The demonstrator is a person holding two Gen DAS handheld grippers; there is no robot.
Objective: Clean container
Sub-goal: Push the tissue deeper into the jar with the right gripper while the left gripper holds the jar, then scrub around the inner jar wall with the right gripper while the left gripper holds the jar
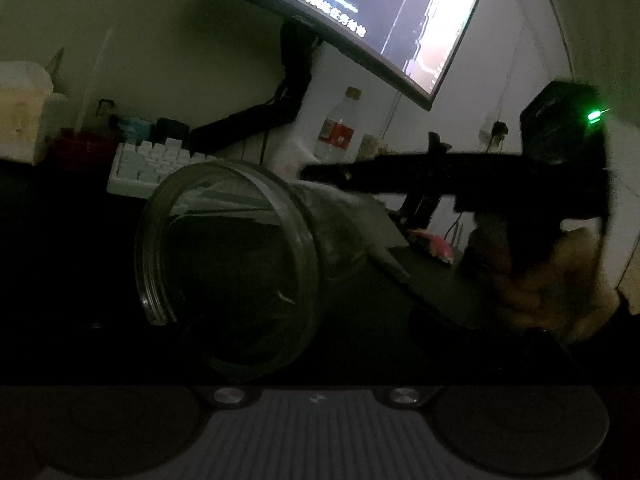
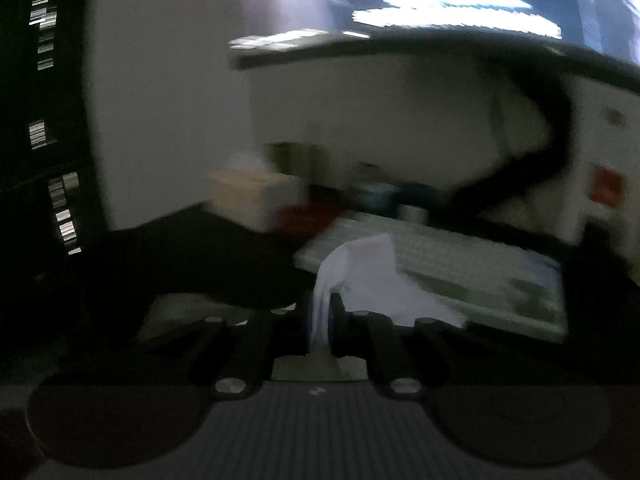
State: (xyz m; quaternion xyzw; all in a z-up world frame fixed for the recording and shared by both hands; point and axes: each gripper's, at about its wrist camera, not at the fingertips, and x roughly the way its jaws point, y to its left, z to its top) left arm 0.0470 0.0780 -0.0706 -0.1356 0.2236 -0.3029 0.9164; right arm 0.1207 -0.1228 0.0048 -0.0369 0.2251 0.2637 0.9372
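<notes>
While one jar (image 1: 224, 268) tilts, right gripper (image 2: 320, 320) pinches one tissue (image 2: 368, 280).

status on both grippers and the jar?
Right gripper shut on white tissue. Glass jar tilted, mouth toward left camera; left grip not visible. Keyboard behind jar.

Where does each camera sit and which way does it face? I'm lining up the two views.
Left wrist: on the left gripper, facing the glass jar's open mouth; right gripper enters from the right.
Right wrist: on the right gripper, facing the desk; its fingers pinch a white tissue.
Shared: white keyboard, monitor.
</notes>
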